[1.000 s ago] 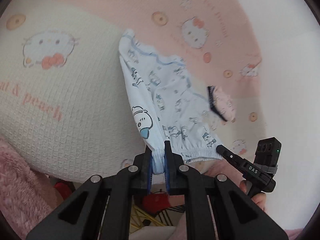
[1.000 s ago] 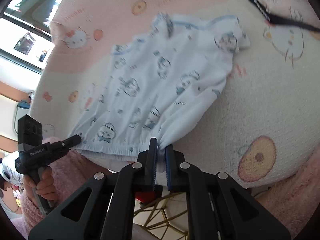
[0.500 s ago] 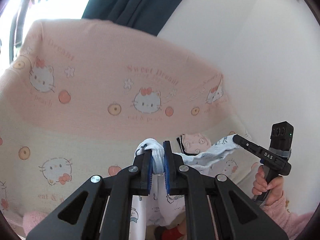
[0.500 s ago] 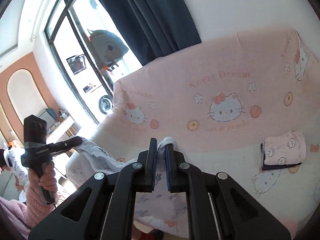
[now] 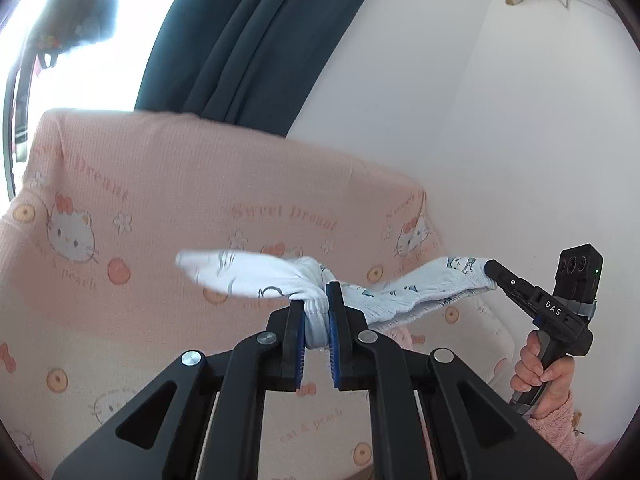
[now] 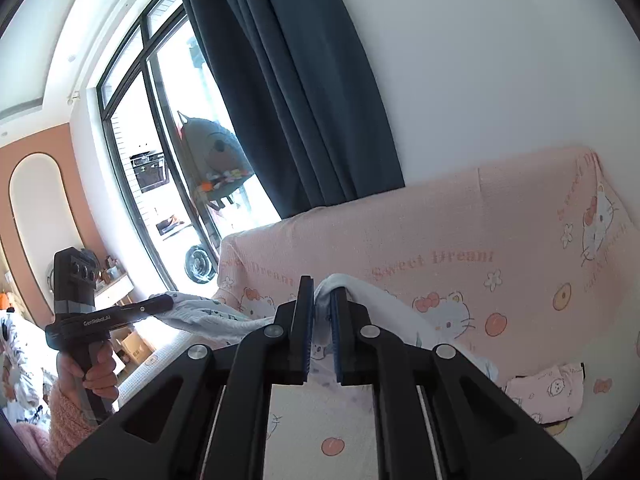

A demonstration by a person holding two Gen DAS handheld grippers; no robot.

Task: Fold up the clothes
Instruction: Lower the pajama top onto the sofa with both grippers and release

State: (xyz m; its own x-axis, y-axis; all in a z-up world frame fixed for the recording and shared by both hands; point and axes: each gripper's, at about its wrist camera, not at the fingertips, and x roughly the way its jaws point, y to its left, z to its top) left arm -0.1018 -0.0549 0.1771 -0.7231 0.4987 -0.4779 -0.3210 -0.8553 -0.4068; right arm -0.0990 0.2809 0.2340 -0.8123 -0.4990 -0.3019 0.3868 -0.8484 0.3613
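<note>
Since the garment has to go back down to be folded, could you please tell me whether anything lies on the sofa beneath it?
Nothing visible lies under the white garment; a folded pink piece sits off to the right on the sofa cover, apart from it.

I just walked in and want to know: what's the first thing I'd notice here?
A white printed garment stretched in the air between the left gripper and the right gripper, both clamped on its hem. Behind it stands a sofa under a pink cat-print blanket, with a dark curtain above.
</note>
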